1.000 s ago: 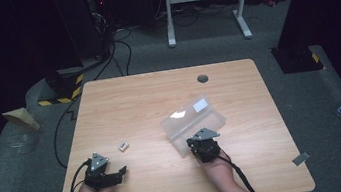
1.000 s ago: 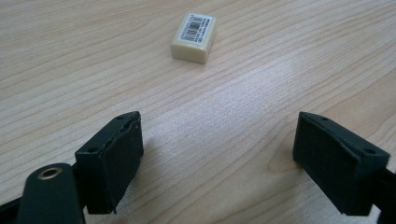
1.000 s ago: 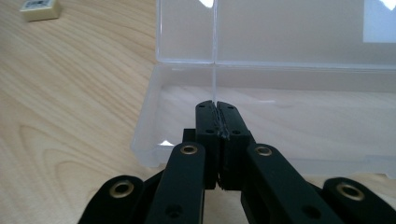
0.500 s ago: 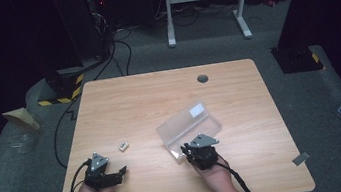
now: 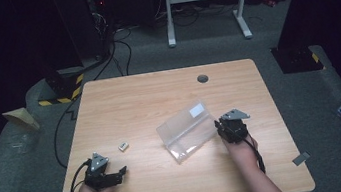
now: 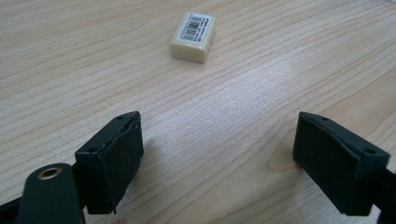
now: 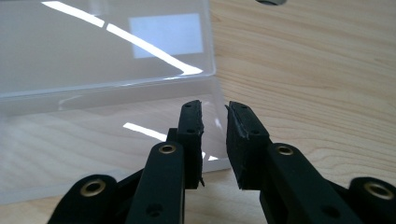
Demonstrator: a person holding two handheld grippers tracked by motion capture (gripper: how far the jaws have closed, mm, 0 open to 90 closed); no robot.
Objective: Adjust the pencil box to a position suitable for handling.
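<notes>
Left gripper (image 5: pixel 119 174) sits low on the bench (image 5: pixel 148 99), fingers (image 6: pixel 112 161) spread wide, small eraser (image 5: pixel 123 146) just ahead. Clear plastic box (image 5: pixel 187 130) lies mid-bench. Right gripper (image 5: pixel 219 128) is at its right edge, fingers just been opening, narrow gap, pinching nothing.

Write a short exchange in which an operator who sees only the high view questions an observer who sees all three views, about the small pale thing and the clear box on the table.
Operator: What is the small pale thing ahead of the left gripper?
Observer: An eraser. The left gripper view shows a barcode label on its top.
Operator: Does the right gripper grip the clear box?
Observer: It seems not. In the right gripper view its jaws have just been opening, and the box's edge sits in a narrow gap between them with the pads off it.
</notes>
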